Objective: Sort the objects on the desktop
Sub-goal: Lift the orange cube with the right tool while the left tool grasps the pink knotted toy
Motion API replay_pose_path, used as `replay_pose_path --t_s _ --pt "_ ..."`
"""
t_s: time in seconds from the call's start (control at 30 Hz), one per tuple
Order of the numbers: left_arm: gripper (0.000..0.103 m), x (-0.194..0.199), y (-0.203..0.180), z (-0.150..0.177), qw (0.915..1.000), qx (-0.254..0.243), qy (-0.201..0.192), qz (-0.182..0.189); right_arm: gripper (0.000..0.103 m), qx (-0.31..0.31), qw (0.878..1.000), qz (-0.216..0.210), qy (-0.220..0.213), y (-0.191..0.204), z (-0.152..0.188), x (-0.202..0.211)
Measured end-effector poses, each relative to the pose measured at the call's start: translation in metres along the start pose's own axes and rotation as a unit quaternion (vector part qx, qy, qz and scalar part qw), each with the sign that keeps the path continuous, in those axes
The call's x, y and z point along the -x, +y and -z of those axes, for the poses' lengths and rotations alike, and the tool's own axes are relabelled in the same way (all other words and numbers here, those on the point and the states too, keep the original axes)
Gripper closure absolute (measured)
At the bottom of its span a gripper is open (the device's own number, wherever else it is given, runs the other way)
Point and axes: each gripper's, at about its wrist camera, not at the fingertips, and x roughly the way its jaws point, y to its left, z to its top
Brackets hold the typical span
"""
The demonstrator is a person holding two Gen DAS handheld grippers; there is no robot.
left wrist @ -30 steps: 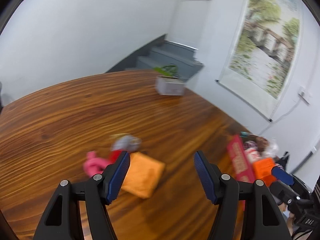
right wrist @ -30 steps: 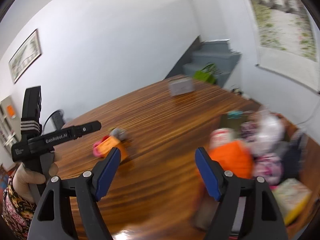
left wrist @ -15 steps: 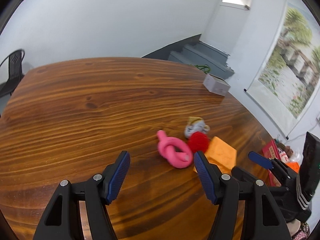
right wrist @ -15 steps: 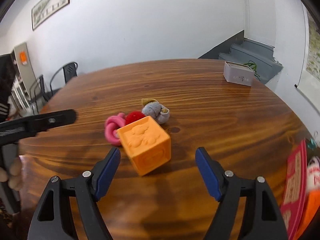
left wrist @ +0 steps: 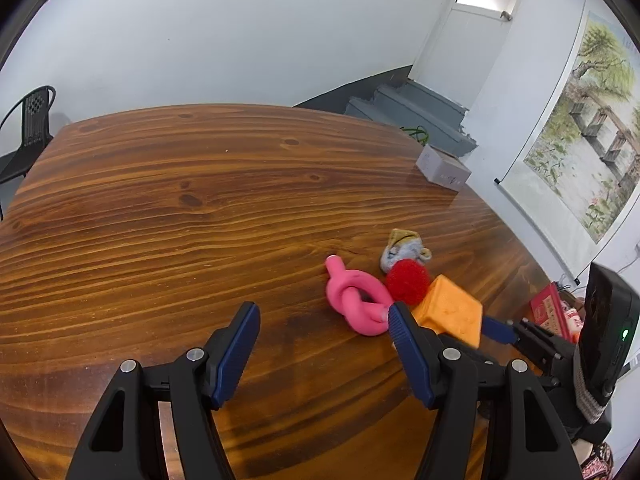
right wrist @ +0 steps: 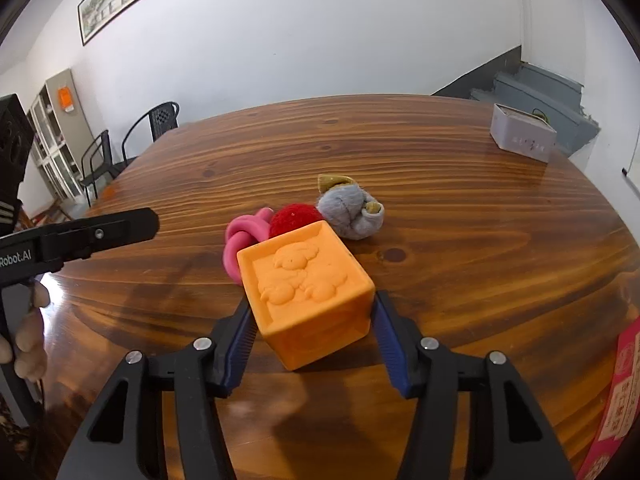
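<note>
An orange embossed cube (right wrist: pixel 308 280) sits on the wooden table (right wrist: pixel 440 208), and my right gripper (right wrist: pixel 312 304) is closing on it with both blue pads against its sides. Just behind the cube lie a pink knotted toy (right wrist: pixel 244 236), a red pompom (right wrist: pixel 294 218) and a grey fuzzy toy (right wrist: pixel 348 210). In the left wrist view my left gripper (left wrist: pixel 320 312) hovers open and empty over bare wood, its right fingertip just short of the pink knot (left wrist: pixel 356 296). The cube (left wrist: pixel 452 312) shows to its right.
A small grey box (right wrist: pixel 522 138) stands near the table's far right edge. A red printed packet (right wrist: pixel 616 400) lies at the near right edge. Black chairs (right wrist: pixel 160 120) stand beyond the far left side. Wide bare wood lies left of the toys.
Both grippers swung from the right-hand clutter to the toy group. The right gripper moved in around the orange cube and its jaws narrowed onto it. The left has held still lately.
</note>
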Motion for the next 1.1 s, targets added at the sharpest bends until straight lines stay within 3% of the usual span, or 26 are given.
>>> replay_pose_path --t_s 0.17,0.33,0.6,0.83,1.1 --pt "0.035 0.011 -0.006 -0.001 0.9996 -0.014 -0.021 -0.015 0.045 0.0 1.0 0.007 -0.013 0.015 0.01 0.035" --pt "0.035 0.0 -0.004 0.002 0.9996 -0.011 -0.008 -0.025 0.045 -0.026 0.998 -0.001 -0.059 0.011 0.011 0.068" --pt "0.035 -0.013 -0.015 0.007 0.9993 -0.025 0.005 -0.025 0.045 -0.094 0.993 0.018 -0.07 -0.021 0.011 0.073" --pt "0.035 -0.026 -0.011 0.009 0.9995 -0.01 0.02 -0.022 0.045 -0.102 0.991 0.034 -0.085 -0.028 0.011 0.079" --pt "0.035 -0.048 -0.029 0.009 0.9987 -0.028 0.037 -0.022 0.045 -0.115 0.988 0.032 -0.098 -0.035 0.011 0.087"
